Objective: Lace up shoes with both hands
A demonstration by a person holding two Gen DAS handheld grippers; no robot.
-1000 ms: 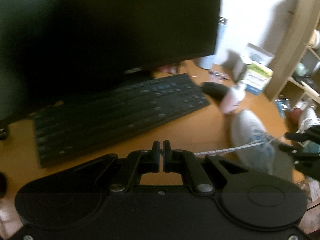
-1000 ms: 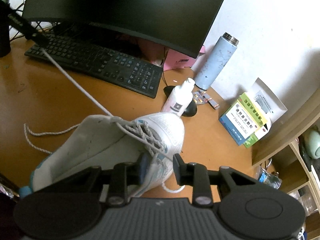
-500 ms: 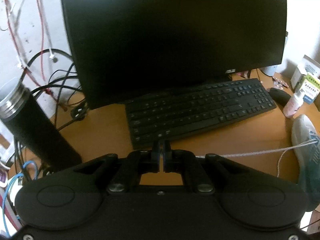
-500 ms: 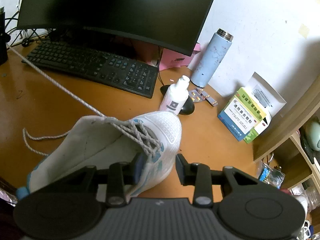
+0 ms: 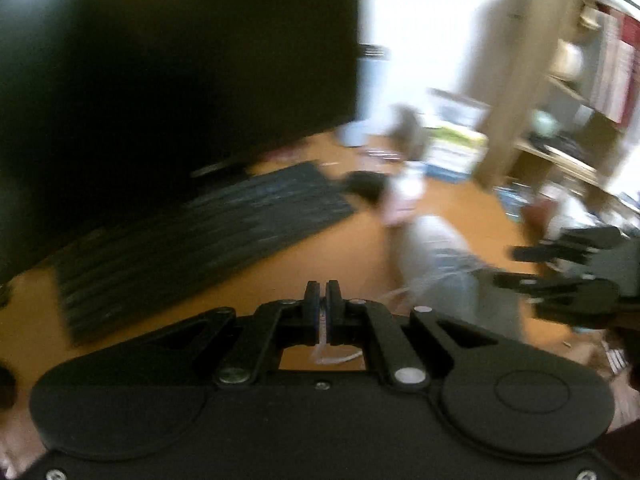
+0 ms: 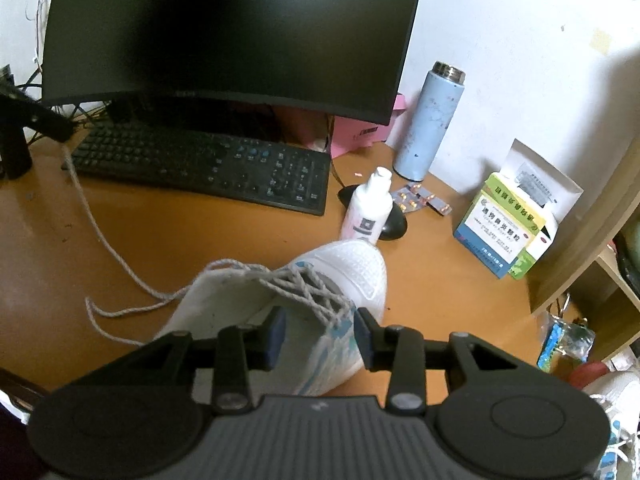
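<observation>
A white mesh shoe (image 6: 344,268) with grey laces and blue side marks lies on the orange desk (image 6: 168,236), toe towards the wall. My right gripper (image 6: 320,332) hovers over its laced throat. Its jaws are opening, with the shoe's upper between the blue pads (image 6: 276,330) and nothing pinched. My left gripper (image 5: 322,304) is shut on the end of the grey lace (image 6: 96,232). The lace runs slack in a curve from that gripper (image 6: 66,138) at the far left down to the top eyelets. The left wrist view is blurred and shows the shoe (image 5: 432,248) and the right gripper (image 5: 520,267).
A black monitor (image 6: 224,28) and keyboard (image 6: 200,160) fill the back of the desk. A white bottle (image 6: 368,208), a black mouse (image 6: 394,224), blister packs (image 6: 420,200), a blue flask (image 6: 428,120) and medicine boxes (image 6: 500,232) stand beyond the toe. A wooden shelf (image 6: 592,248) closes the right.
The left gripper pulled the lace taut out to the left, then swung back towards the shoe, so the lace now hangs slack. The right jaws have widened over the shoe.
</observation>
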